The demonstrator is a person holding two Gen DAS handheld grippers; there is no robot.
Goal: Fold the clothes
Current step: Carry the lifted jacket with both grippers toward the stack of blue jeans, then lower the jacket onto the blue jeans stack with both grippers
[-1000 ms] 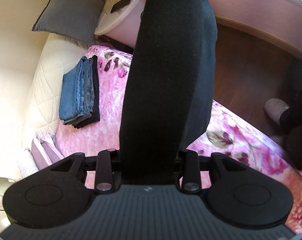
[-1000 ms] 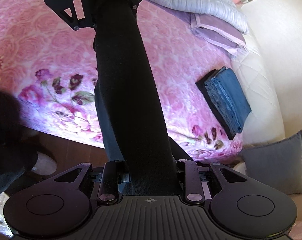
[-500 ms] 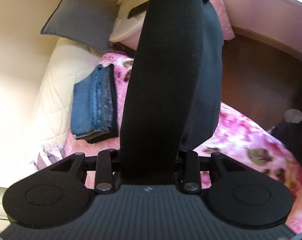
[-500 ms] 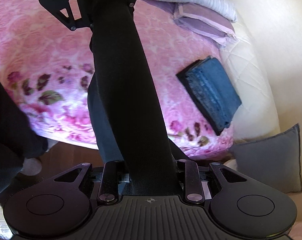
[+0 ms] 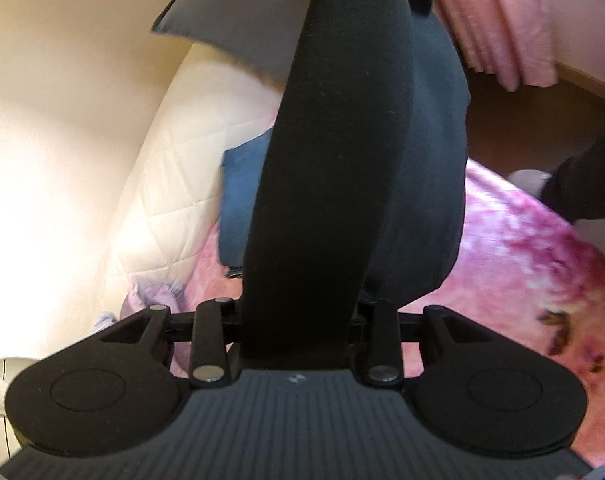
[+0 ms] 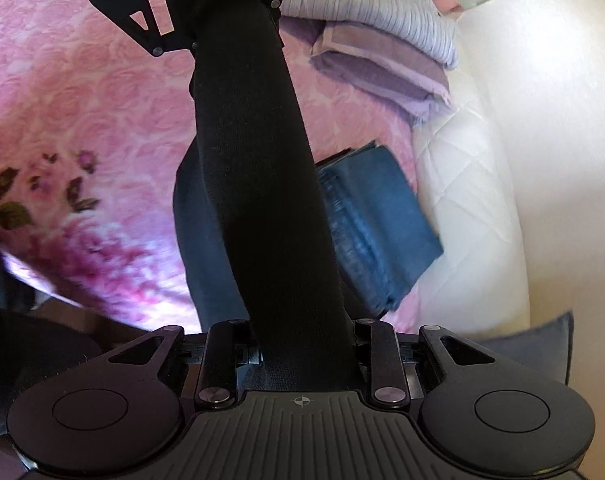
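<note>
Left wrist view: the left gripper (image 5: 298, 336) clamps a black garment (image 5: 342, 160) above the pink floral blanket (image 5: 514, 248); folded jeans (image 5: 238, 200), blurred, lie near its edge by the cream quilted mattress (image 5: 162, 200).

Right wrist view: the right gripper (image 6: 302, 352) grips the same garment (image 6: 254, 184); the jeans (image 6: 382, 220) perhaps sit on a dark piece.

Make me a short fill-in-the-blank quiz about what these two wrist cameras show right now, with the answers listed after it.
1. Both tools, the left tool and the right tool, are shut on one ____ garment.
2. The folded jeans on the bed are ____ in colour.
3. The blanket under the garment is ____ with a flower print.
4. The cushion at the bed's end is ____.

Missing words: black; blue; pink; grey
</note>
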